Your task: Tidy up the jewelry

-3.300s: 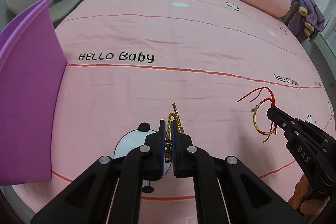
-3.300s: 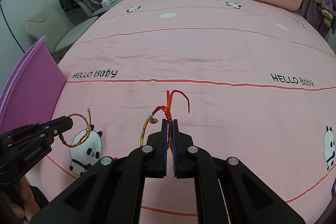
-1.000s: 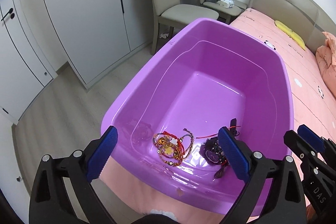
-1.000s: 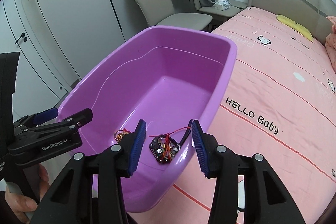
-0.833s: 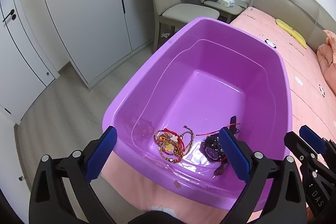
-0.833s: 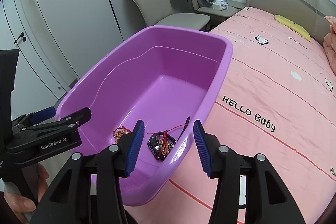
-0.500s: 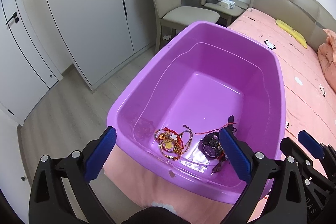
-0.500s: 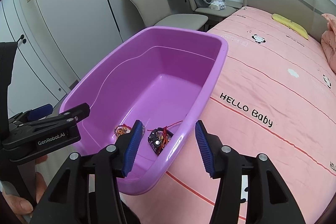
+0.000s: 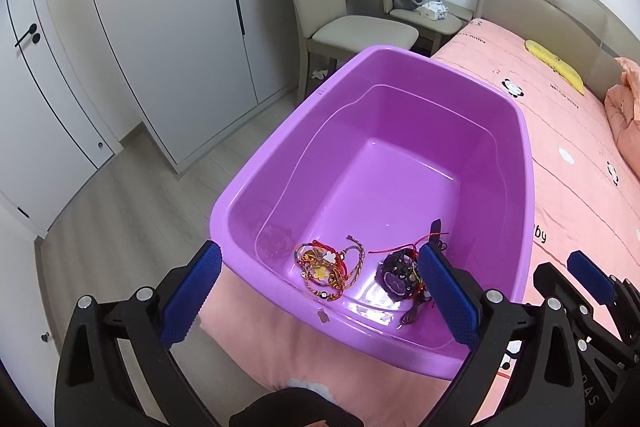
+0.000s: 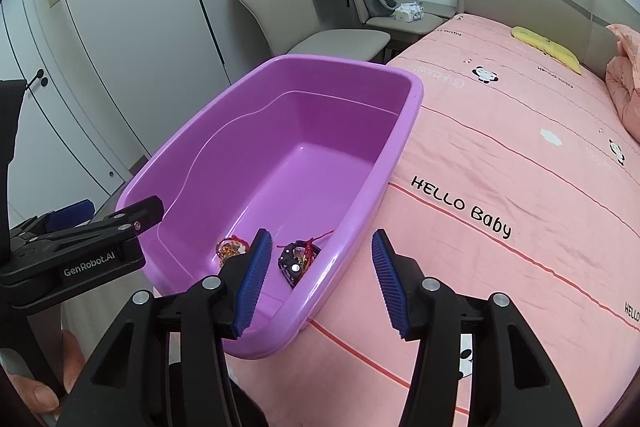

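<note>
**Both bracelets dropped, both hands free**

And there it is: the two pieces that were pinched in the jaws a few seconds ago over the pink bed sheet (image 10: 520, 155) are now down in the purple plastic tub (image 9: 524, 163), which sits on the bed's edge. The left hand-held gripper (image 9: 320, 291) hangs wide open and empty above the tub's near rim, and over the last second it is drawing back a touch. The right hand-held gripper (image 10: 320, 279) is spread open too, holding nothing, straddling the tub's near-right rim.

Down on the tub floor, the tangle of gold and red-cord bracelets (image 9: 326, 269) lies near the front wall, and just beside it sits the black wristwatch (image 9: 396, 273) with a red cord draped across it. From the right wrist view the same two heaps show, bracelets and watch close together but apart.

By my reading, this delivery is complete. No loose jewelry shows on the visible stretch of sheet, so either the job is nearly done or the next pick lies out of frame.
</note>
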Motion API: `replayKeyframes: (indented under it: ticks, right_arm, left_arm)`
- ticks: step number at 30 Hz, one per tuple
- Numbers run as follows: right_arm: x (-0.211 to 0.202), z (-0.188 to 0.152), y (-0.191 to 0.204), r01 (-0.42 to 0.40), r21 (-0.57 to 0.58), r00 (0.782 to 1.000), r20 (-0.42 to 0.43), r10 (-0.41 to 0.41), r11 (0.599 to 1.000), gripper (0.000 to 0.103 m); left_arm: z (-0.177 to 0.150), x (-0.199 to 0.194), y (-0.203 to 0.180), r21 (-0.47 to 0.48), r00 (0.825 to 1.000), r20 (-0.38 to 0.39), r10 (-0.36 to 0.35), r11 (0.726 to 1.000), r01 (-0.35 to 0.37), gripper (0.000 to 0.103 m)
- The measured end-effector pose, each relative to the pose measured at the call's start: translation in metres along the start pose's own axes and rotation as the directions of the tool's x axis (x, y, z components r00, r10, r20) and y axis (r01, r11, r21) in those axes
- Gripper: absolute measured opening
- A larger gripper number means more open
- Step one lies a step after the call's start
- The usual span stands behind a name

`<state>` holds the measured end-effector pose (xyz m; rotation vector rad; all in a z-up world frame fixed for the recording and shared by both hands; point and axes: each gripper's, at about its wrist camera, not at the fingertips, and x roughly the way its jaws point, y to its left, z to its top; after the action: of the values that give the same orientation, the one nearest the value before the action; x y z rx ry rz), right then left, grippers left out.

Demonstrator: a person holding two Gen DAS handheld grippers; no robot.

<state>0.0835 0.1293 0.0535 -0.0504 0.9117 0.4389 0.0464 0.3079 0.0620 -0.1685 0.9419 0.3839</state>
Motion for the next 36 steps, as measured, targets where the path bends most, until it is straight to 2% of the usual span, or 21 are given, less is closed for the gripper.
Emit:
replayKeyframes:
  ticks: [36]
  right_arm:
    - [-0.017,-0.003,-0.005,0.005,0.014,1.0,0.018,-0.005,1.0,0.05]
  left_arm:
    - [-0.003,-0.01,-0.005,0.0,1.0,0.003,-0.014,1.0,0.014,0.097]
